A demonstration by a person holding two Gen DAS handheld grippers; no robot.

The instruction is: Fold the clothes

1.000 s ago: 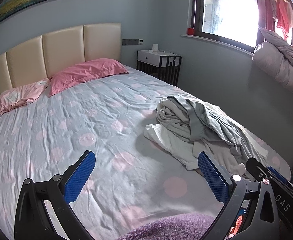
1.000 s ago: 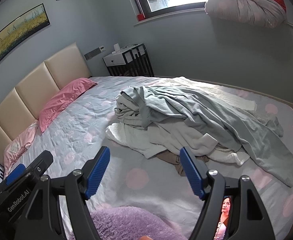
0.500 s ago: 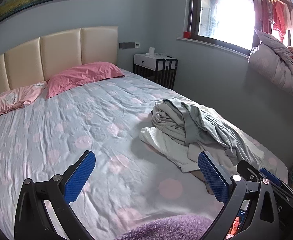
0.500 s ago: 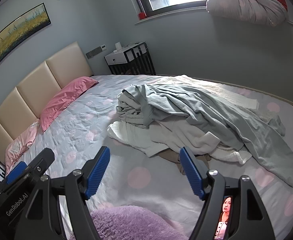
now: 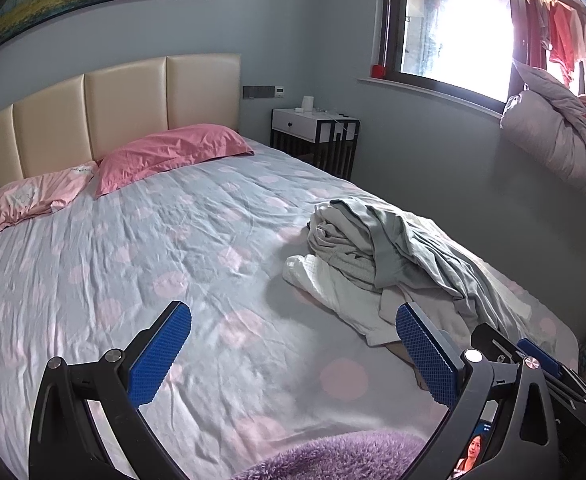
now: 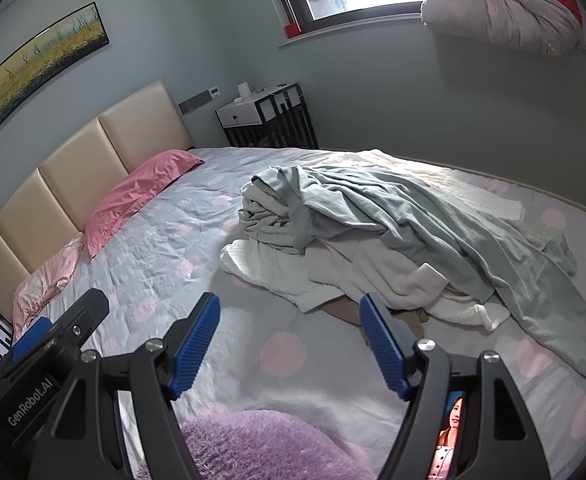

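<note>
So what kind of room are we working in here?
A home bedroom, most likely: a made bed with pink pillows against a padded headboard, a nightstand beside it, and a heap of unfolded clothes on the sheet.

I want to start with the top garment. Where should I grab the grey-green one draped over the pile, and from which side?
Probably its free hem corner, lying flat on the sheet clear of the pile. Come in from the foot of the bed with the open right gripper. The bunched end toward the pillow looks tangled with other clothes.
</note>
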